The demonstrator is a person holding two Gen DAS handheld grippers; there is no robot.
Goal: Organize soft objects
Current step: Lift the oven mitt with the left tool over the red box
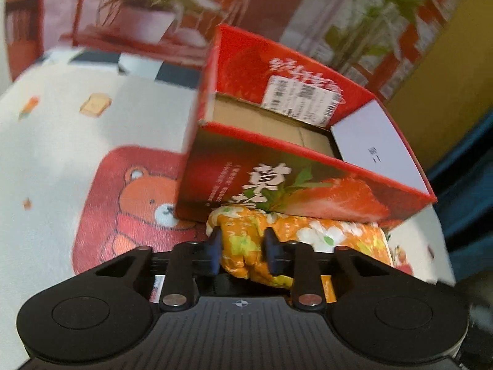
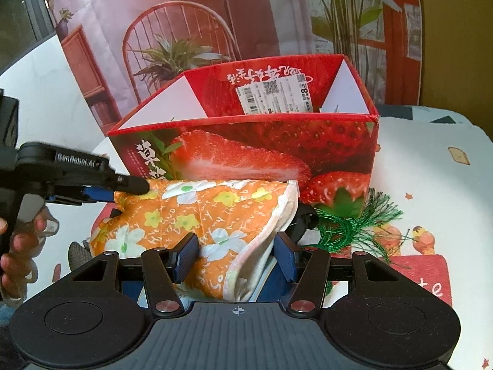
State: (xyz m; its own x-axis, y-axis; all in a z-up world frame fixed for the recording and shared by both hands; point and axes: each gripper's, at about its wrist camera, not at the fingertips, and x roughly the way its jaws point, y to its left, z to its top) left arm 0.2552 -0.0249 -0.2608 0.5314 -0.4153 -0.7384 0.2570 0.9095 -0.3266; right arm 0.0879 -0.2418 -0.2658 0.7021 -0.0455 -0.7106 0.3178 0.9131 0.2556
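An orange cloth with white and yellow flowers (image 2: 197, 215) hangs bunched in front of a red strawberry-print cardboard box (image 2: 246, 145), whose top is open. My right gripper (image 2: 235, 257) is shut on the cloth's near, white-hemmed end. My left gripper (image 2: 123, 191) comes in from the left and pinches the cloth's far left corner. In the left wrist view, the left gripper (image 1: 243, 246) has a fold of the orange cloth (image 1: 246, 240) squeezed between its narrow jaws, just below the box's (image 1: 308, 185) front wall. The box's brown inside shows no contents.
A tablecloth (image 1: 61, 141) printed with a bear covers the table. A green tassel (image 2: 348, 225) and a dark object lie right of the cloth by the box's corner. A person's hand (image 2: 18, 246) holds the left gripper. A printed backdrop (image 2: 185, 30) stands behind the box.
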